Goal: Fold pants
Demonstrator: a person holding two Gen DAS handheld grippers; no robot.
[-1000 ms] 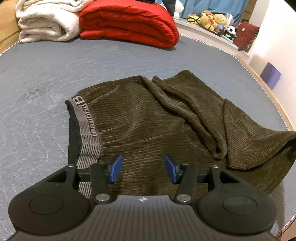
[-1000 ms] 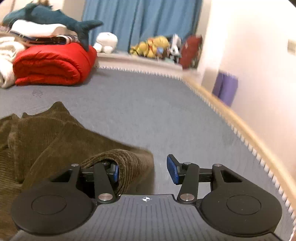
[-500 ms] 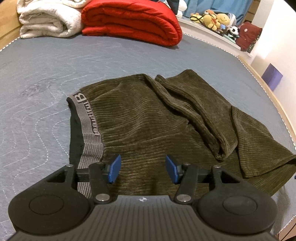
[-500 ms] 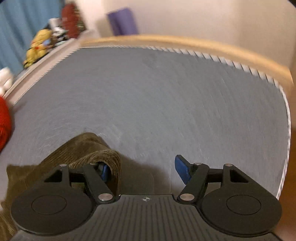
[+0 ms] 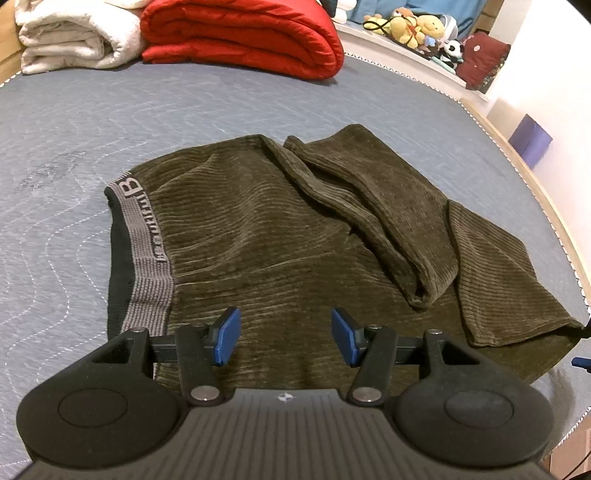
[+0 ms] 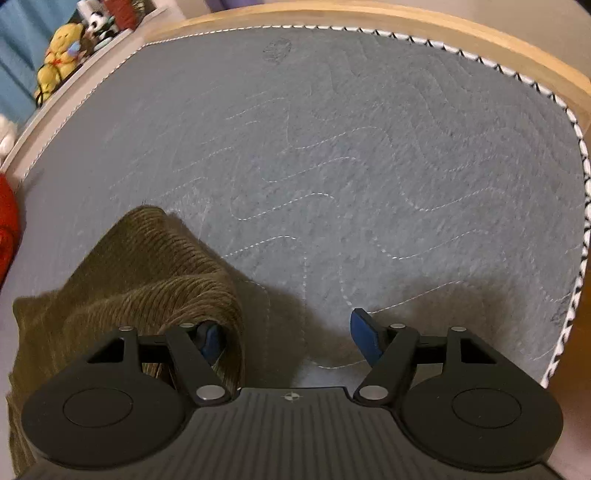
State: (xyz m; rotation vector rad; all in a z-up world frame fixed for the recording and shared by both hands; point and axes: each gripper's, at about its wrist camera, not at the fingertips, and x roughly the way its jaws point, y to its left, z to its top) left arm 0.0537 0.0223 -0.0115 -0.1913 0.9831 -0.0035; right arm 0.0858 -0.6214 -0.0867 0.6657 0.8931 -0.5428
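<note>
- Corduroy pants [image 5: 280, 236] lie crumpled on my mattress [image 5: 74, 122], one leg reaching its right edge.
- Left hand-held gripper [image 5: 284, 338] hovers released above them.
- Right hand-held gripper [image 6: 288, 341] released, cuff [image 6: 207, 295] draped over one finger.

Left wrist view: close above the pants [image 5: 295, 236], angled steeply down across the bed [image 5: 74, 155] toward the red blanket [image 5: 243, 33]. Right wrist view: close, tilted down at the bed's corner. Shared: pants, bed, plush toys [image 5: 410, 24].

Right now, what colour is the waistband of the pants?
Grey with dark lettering, black inside; the waistband shows best in the left wrist view.
</note>
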